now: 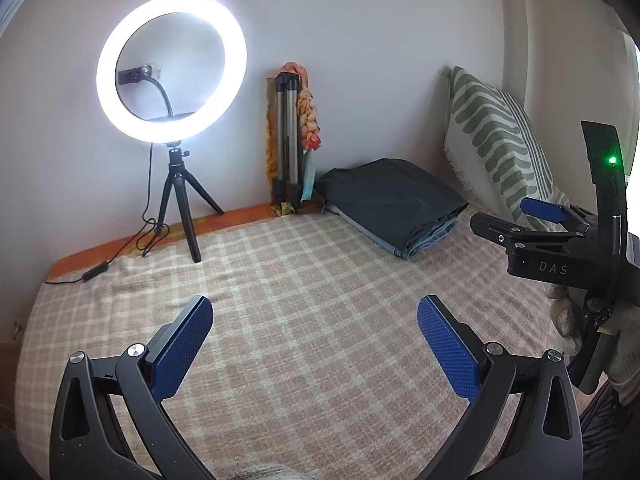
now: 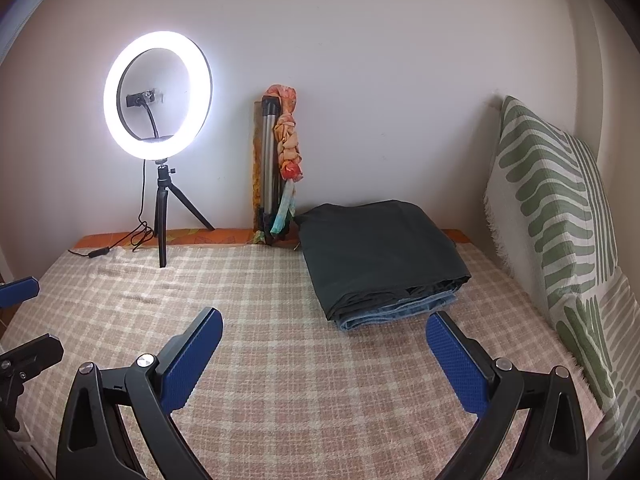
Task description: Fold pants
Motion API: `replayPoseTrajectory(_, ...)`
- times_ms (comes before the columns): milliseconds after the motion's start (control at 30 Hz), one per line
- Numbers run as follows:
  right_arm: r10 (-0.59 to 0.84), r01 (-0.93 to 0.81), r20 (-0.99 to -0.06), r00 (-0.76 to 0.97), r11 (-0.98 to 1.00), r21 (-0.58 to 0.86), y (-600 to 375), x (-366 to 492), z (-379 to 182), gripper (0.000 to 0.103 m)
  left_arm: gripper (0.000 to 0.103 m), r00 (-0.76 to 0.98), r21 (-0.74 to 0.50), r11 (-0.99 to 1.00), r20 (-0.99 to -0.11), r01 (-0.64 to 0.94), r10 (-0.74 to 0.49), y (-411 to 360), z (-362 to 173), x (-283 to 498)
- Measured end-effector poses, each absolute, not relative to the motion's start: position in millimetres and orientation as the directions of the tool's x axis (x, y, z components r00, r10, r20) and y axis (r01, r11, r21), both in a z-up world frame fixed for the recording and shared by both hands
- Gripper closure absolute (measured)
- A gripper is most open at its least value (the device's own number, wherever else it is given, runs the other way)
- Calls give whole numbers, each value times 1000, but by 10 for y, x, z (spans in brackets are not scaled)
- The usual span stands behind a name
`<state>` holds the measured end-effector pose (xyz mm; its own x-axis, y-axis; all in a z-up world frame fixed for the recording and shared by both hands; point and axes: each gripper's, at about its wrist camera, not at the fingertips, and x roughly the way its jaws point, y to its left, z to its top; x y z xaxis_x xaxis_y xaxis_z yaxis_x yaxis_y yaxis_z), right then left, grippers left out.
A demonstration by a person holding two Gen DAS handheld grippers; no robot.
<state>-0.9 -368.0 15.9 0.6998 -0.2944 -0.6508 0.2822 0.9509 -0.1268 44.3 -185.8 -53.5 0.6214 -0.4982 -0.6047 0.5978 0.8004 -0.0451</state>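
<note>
A folded stack of pants (image 2: 380, 256), dark grey on top of blue denim, lies on the checked bedspread (image 2: 280, 360) near the back wall; the left wrist view shows the stack (image 1: 392, 204) at right of centre. My right gripper (image 2: 324, 322) is open, its blue pads spread wide just short of the stack's near edge, holding nothing. My left gripper (image 1: 314, 312) is open too, over bare bedspread (image 1: 300, 280) left of the stack. The right gripper's body (image 1: 548, 240) shows at the right edge of the left wrist view.
A lit ring light on a small tripod (image 2: 158, 96) stands at the back left, its cable trailing along the bed's edge. A folded tripod with a scarf (image 2: 276, 168) leans on the wall. A green-patterned pillow (image 2: 560, 208) stands along the right side.
</note>
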Motion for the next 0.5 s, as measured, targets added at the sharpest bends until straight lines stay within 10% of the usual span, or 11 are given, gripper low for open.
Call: replayPoseTrajectory(500,-290,271,-652,701,953,-133,-3672,-3,147,0,1,621,-40,798,-604,602,-499,-1848,-512,430)
